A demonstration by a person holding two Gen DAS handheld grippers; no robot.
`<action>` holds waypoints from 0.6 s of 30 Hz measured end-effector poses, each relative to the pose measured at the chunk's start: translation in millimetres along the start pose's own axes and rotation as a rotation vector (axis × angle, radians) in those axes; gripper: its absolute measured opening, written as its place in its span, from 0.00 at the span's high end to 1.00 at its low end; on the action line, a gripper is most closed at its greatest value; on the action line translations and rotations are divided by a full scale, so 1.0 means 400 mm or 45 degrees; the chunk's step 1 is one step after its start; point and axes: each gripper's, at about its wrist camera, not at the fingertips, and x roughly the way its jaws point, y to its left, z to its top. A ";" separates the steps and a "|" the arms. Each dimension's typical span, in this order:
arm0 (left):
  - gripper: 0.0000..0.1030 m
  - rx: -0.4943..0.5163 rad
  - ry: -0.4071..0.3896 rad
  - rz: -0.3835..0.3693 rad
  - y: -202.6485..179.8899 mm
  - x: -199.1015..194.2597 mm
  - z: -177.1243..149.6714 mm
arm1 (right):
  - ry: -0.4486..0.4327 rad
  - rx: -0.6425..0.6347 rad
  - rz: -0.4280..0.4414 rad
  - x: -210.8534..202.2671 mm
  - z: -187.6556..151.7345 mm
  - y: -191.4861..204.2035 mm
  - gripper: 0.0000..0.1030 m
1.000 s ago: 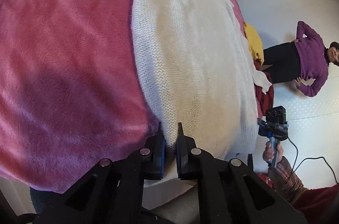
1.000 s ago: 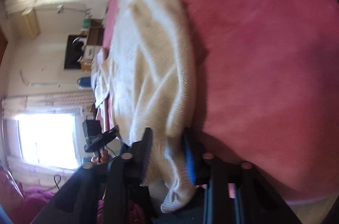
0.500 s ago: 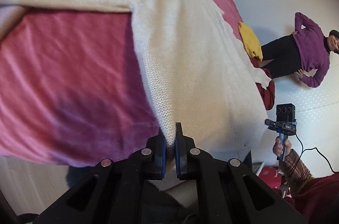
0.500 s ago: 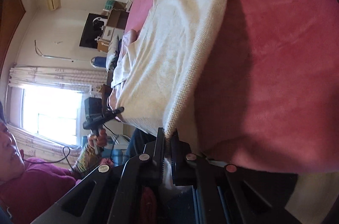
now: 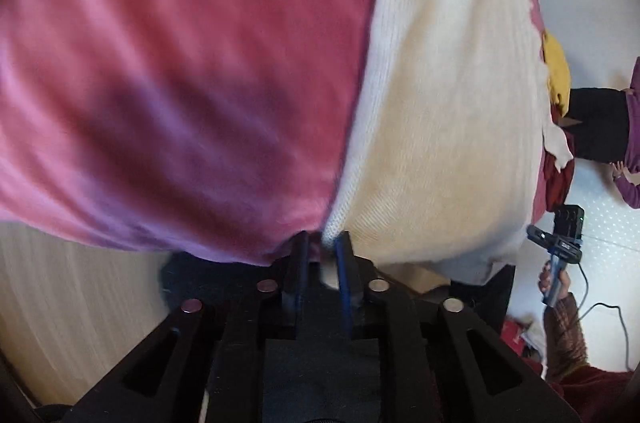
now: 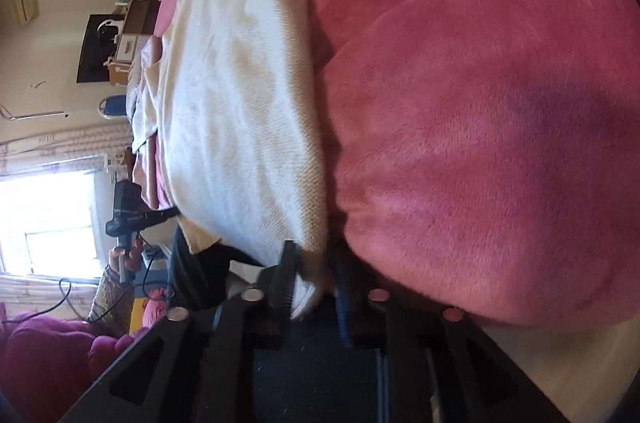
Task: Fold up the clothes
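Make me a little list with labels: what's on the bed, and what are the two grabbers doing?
surface: pink fleece blanket
garment: cream knit sweater, spread flat
left gripper: jaws just opened, sweater's hem corner between them, not pinched
right gripper: jaws just opened, other hem corner between them
nearby: yellow cloth at bed edge

sweater [image 5: 448, 95] spread on bed blanket [image 5: 180, 63], hem at the blanket's near edge
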 end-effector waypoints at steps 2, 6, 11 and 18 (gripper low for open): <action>0.52 0.019 -0.124 0.082 -0.008 -0.075 0.010 | -0.028 -0.006 -0.037 -0.034 0.009 0.003 0.75; 0.41 0.068 -0.314 0.093 -0.072 -0.197 0.076 | -0.217 -0.031 -0.045 -0.125 0.079 0.040 0.69; 0.27 0.231 -0.455 -0.075 -0.291 -0.212 0.288 | -0.351 -0.146 0.083 -0.118 0.313 0.155 0.66; 0.27 0.399 -0.423 -0.190 -0.534 0.018 0.644 | -0.370 -0.064 0.394 0.092 0.655 0.228 0.64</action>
